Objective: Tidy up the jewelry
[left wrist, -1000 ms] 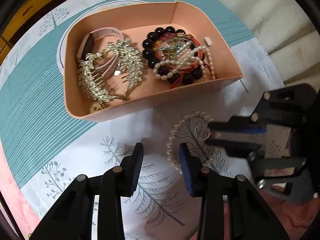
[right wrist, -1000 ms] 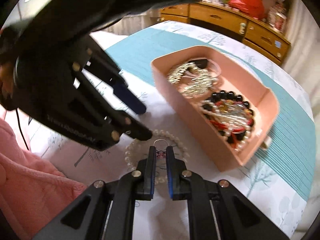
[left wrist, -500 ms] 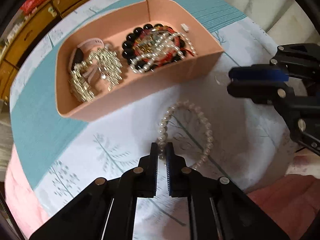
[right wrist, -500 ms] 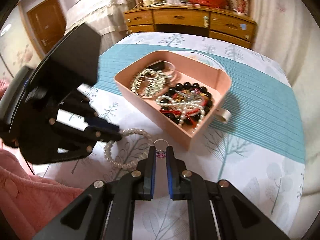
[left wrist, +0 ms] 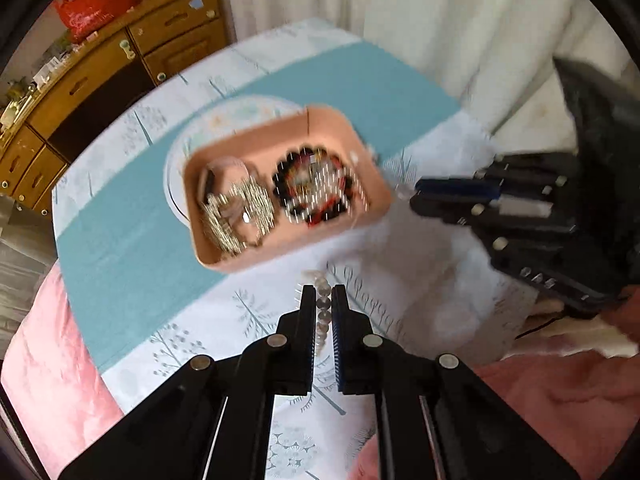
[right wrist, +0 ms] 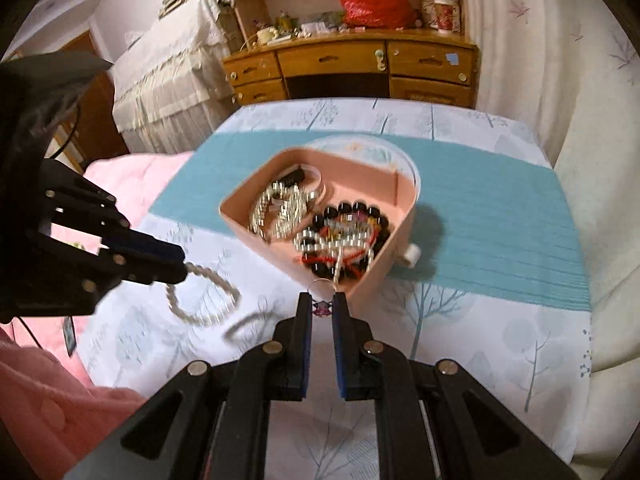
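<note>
A pink box [left wrist: 224, 256] [right wrist: 400, 184] on the cloth holds a gold comb [right wrist: 280, 212], a pink watch, black beads [left wrist: 288, 196] and pearl strands. My left gripper [left wrist: 322, 294] [right wrist: 182, 266] is shut on a pearl bracelet [left wrist: 322, 308] [right wrist: 204, 296], which hangs from its tips above the cloth. My right gripper [right wrist: 322, 300] [left wrist: 414, 196] is shut on a small earring [right wrist: 322, 307] with a wire hoop and a pink stone, just short of the box's near corner.
A white cloth with tree prints and a teal band [right wrist: 500, 216] covers the surface. A pink quilt [right wrist: 120, 172] lies at the left. A wooden dresser [right wrist: 348, 68] with a red bag [right wrist: 372, 0] stands behind. Pale curtains hang at the right.
My left gripper closed on the pearl bracelet and lifted it off the cloth. My right gripper rose and rolled with the earring still in it. The box now looks farther away in both views.
</note>
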Demonstrator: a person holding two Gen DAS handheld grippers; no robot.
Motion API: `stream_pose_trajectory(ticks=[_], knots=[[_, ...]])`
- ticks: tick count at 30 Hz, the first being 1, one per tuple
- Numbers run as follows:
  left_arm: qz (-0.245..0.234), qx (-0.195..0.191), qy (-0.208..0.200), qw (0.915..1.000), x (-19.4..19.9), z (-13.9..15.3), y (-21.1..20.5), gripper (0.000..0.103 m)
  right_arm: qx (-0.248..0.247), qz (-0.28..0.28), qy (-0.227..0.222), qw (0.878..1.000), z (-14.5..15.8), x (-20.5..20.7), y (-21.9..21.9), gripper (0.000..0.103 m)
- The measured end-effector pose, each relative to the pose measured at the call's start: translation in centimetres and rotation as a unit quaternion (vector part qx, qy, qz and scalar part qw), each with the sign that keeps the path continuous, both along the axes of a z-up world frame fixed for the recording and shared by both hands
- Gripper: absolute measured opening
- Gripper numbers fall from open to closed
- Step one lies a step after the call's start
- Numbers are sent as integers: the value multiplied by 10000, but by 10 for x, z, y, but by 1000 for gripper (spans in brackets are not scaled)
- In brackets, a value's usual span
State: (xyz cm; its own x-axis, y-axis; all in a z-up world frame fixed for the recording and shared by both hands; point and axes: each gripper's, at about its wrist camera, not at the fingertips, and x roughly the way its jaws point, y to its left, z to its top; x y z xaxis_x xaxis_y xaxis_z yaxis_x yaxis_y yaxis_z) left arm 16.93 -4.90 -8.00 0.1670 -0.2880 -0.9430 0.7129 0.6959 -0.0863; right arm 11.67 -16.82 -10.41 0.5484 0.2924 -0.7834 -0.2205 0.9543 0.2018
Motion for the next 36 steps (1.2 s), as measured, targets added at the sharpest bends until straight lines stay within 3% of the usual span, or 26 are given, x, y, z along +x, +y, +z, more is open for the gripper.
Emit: stream_pose_trajectory(ticks=[7,13,14,16,20,22,23,24,29,33,36], knots=[[239,-632,-177,9976,34,50,5,5,233,-298,-227,9990,28,20,-2,10],[528,-924,-495,9931,59,64,0,6,344,-641,-243,9971,43,41,2,10],[575,-874,-511,9932,63,62,-2,9,340,-743,-179,9965,43,45,3,10],[678,-621,-507,9945,66,59,-6,32,421,-869,69,9953,40,50,1,12],[727,-567,-434,9948,63,55,-1,48,653,-1255,319,9894,37,46,-4,14],[768,-436,-394,9953,59,52,2,71,681,-1349,419,9876,35,40,-4,24],[793,-359,-369,9955,57,50,4,74,690,-1409,492,9864,35,35,-4,34],[843,-268,-330,9955,53,48,7,75,704,-1439,533,9856,34,32,-4,43],[1364,-57,-49,9906,28,34,25,81,764,-1582,1059,9787,24,7,-6,65],[2102,-56,69,9776,-7,26,44,85,717,-1367,1388,9782,22,-20,-9,85],[2468,31,45,9691,-35,26,51,90,494,-1264,1642,9770,26,-49,-13,90]])
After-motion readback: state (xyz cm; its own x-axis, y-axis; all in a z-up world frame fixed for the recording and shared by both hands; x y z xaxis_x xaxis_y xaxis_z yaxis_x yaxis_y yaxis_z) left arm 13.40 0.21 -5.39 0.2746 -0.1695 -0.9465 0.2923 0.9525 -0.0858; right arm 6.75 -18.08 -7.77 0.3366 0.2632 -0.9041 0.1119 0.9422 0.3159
